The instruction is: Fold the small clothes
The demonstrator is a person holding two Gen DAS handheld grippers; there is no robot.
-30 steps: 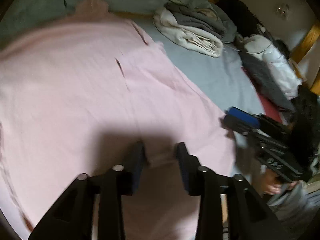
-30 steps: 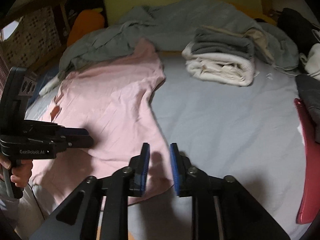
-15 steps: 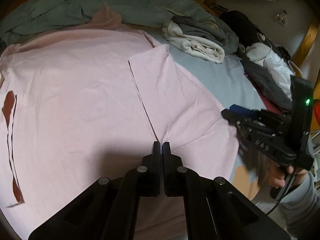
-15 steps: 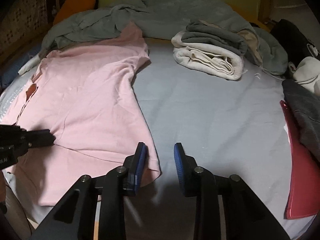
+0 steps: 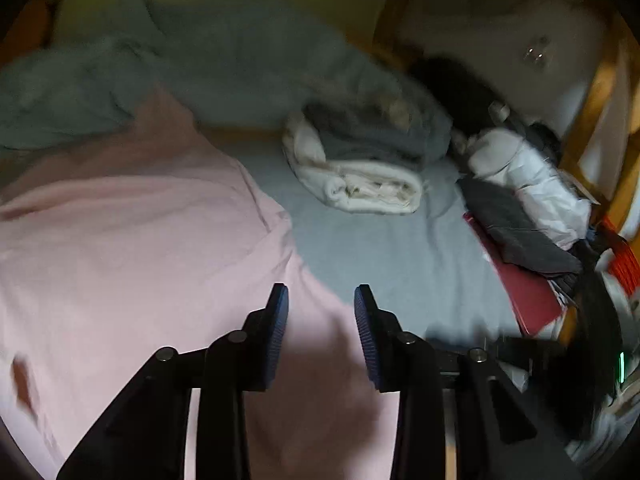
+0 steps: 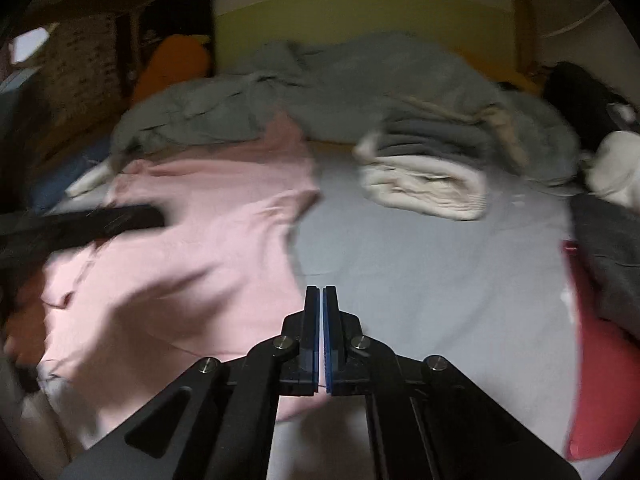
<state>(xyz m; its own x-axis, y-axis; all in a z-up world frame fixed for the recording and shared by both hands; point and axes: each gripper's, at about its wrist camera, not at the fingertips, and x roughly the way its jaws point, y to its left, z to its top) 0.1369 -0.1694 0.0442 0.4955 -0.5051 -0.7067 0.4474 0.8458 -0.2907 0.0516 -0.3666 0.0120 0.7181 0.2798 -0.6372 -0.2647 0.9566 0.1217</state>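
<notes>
Pinching the limp, light pink shirt (image 6: 208, 248) at its hem, the right gripper (image 6: 323, 300) looks pressed together while the left gripper (image 5: 320, 312) is opening, nothing between its jaws.

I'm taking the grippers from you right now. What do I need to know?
Left gripper: jaws opening, nothing pinched, above the pink shirt.
Right gripper: shut at the pink shirt's near edge; whether cloth is pinched is unclear.
The shirt lies spread on the grey sheet, with no finished fold showing.
Folded cream and grey clothes are stacked at the far side.
Left to do: fold the pink shirt and probably add it to the stack.
</notes>
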